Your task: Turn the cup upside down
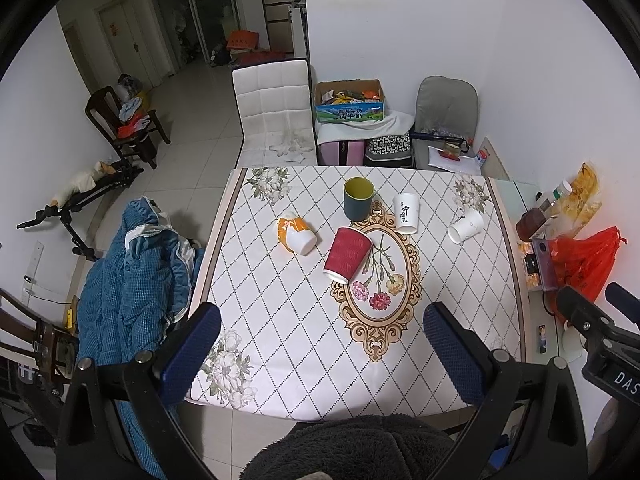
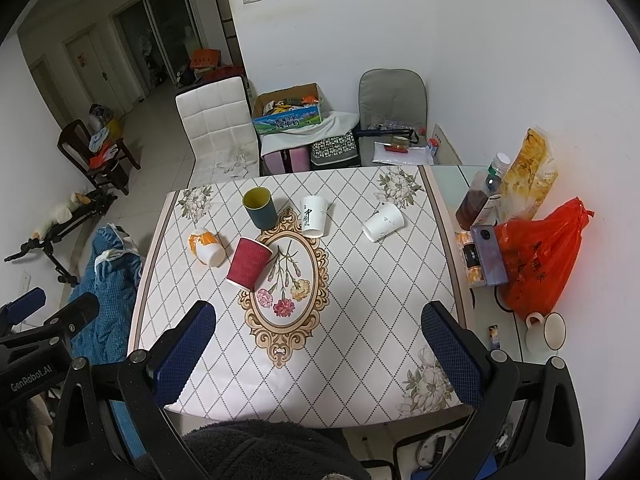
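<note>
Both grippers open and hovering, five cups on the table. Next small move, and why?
Probably lower the left gripper toward the green cup: it stands mouth up, so it isn't flipped yet. The red cup looks mouth down already. The right gripper holds nothing either, but sits farther from it.

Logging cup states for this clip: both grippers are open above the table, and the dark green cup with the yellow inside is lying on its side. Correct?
Not quite. The green cup stands upright, mouth up, as the left wrist view shows. The left gripper and right gripper are both open above the table.
</note>
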The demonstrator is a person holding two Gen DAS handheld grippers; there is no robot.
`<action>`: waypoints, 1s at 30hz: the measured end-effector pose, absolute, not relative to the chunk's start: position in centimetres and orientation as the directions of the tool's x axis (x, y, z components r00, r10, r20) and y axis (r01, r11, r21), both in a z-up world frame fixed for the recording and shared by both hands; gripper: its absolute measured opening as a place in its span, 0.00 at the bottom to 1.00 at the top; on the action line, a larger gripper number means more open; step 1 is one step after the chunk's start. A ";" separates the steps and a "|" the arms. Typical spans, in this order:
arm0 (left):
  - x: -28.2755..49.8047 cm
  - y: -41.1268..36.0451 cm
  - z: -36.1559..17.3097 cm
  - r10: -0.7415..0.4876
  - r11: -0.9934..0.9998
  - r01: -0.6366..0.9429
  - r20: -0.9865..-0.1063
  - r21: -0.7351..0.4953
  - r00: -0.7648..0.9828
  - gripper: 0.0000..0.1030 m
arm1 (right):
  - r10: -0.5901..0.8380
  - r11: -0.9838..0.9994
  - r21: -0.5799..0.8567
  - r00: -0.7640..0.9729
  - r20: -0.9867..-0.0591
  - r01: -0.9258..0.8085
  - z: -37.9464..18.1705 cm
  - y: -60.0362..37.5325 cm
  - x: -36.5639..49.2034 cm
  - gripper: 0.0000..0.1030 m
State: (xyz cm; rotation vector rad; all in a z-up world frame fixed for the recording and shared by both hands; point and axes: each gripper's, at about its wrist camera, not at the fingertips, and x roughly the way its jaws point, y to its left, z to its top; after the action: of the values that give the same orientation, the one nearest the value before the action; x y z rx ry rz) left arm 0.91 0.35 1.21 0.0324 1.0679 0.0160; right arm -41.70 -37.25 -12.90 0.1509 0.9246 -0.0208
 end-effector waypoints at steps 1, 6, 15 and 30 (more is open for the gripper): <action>1.1 0.3 1.3 0.029 0.999 0.003 -0.875 0.035 0.482 1.00 | 0.049 0.989 0.123 0.603 -0.796 0.082 -12.9 -37.3 -41.6 1.00; 1.0 0.4 1.4 0.029 0.999 0.000 -0.875 0.033 0.483 1.00 | 0.048 0.989 0.124 0.604 -0.796 0.085 -12.8 -37.2 -41.6 1.00; 1.5 0.6 1.8 0.032 0.999 -0.005 -0.872 0.034 0.488 1.00 | 0.051 0.987 0.131 0.605 -0.794 0.088 -12.6 -37.3 -41.5 1.00; 8.9 1.8 -4.7 0.141 0.990 -0.064 -0.862 0.126 0.487 1.00 | -0.005 0.983 0.097 0.549 -0.836 0.155 -19.2 -37.6 -34.5 1.00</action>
State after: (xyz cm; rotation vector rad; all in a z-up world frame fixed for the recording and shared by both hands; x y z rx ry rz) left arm 8.89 1.82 -4.72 0.0804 1.0548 0.1246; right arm -34.48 -37.57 -19.19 0.1664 0.9863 -0.0953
